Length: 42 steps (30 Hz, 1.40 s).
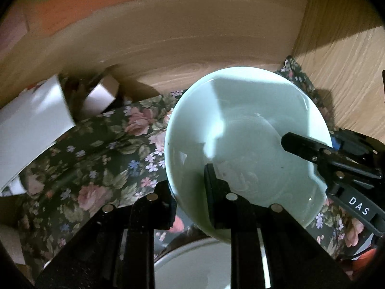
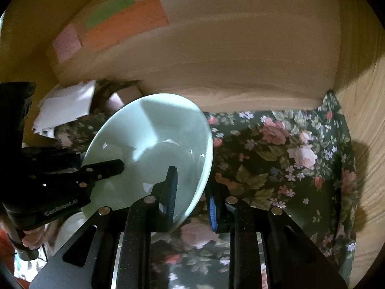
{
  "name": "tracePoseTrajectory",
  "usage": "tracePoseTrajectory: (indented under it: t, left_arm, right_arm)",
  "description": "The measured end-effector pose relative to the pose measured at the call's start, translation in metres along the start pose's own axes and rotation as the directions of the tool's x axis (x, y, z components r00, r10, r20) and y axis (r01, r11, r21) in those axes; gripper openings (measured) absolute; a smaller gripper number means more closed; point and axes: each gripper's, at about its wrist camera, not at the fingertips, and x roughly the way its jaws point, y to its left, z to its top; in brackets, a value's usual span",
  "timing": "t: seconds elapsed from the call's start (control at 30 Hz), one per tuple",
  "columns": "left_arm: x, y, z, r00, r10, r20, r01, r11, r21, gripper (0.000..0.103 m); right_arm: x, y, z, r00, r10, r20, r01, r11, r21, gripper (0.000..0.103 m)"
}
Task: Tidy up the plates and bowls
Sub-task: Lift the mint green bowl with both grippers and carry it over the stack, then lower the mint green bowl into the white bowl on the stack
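Note:
A pale green bowl (image 1: 243, 132) is held tilted above a floral cloth (image 1: 96, 159). My left gripper (image 1: 190, 192) straddles its near rim, one finger inside and one outside, shut on it. My right gripper (image 2: 192, 192) grips the bowl (image 2: 154, 144) at the opposite rim, a blue-padded finger on each side. The right gripper shows in the left wrist view (image 1: 320, 154), and the left gripper shows in the right wrist view (image 2: 96, 171). A white plate (image 1: 192, 265) lies below the bowl; it also shows in the right wrist view (image 2: 69, 226).
The cloth (image 2: 288, 159) lines the floor of a wooden compartment with a back wall (image 2: 240, 67) and a right side wall (image 2: 365, 130). White papers or boxes (image 1: 33, 120) lie at the back left. Coloured sticky notes (image 2: 125, 24) are on the back wall.

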Motion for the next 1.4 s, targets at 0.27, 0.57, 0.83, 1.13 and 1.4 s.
tracePoseTrajectory:
  t: [0.27, 0.57, 0.83, 1.13, 1.4]
  left_arm:
    - [-0.039, 0.019, -0.024, 0.999, 0.015, 0.051, -0.014, 0.999, -0.029, 0.020]
    - [-0.074, 0.043, -0.057, 0.996, 0.037, 0.085, -0.030, 0.996, -0.082, 0.020]
    - [-0.102, 0.065, -0.088, 0.992, 0.061, 0.110, -0.048, 0.992, -0.118, 0.020]
    - [-0.123, 0.090, -0.125, 0.989, 0.087, 0.119, -0.066, 0.984, -0.167, 0.020]
    - [-0.133, 0.115, -0.158, 0.988, 0.111, 0.104, -0.085, 0.971, -0.225, 0.020]
  right_arm:
    - [-0.017, 0.034, -0.005, 0.999, 0.021, 0.036, -0.020, 0.999, -0.036, 0.020]
    - [-0.027, 0.075, -0.014, 0.997, 0.056, 0.053, -0.051, 0.995, -0.086, 0.020]
    - [-0.029, 0.109, -0.026, 0.994, 0.097, 0.052, -0.090, 0.988, -0.121, 0.020]
    - [-0.024, 0.143, -0.041, 0.989, 0.143, 0.031, -0.137, 0.978, -0.156, 0.021]
    - [-0.011, 0.171, -0.050, 0.982, 0.189, -0.007, -0.187, 0.965, -0.183, 0.021]
